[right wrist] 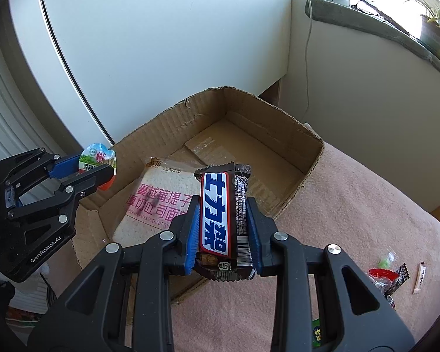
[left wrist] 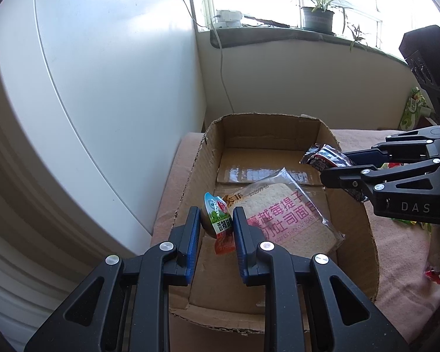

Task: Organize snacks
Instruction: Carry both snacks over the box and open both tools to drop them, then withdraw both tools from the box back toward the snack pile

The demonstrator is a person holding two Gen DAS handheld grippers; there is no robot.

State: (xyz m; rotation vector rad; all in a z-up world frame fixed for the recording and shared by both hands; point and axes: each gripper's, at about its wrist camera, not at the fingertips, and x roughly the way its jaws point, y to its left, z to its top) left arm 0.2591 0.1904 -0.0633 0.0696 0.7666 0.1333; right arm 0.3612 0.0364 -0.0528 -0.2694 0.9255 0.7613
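The left gripper has its fingers clamped on a small foil-lidded cup, held over the near corner of the cardboard box. The right gripper has its fingers clamped across a Snickers bar, held above the box's near rim. Both look light; the bar's glossy wrapper may slip, so a mid-length grip suits it. In the box lies a soft bagged toast slice, printed "GRAPES THICK CUT TOAST". The left gripper reads "GenRobot.AI".
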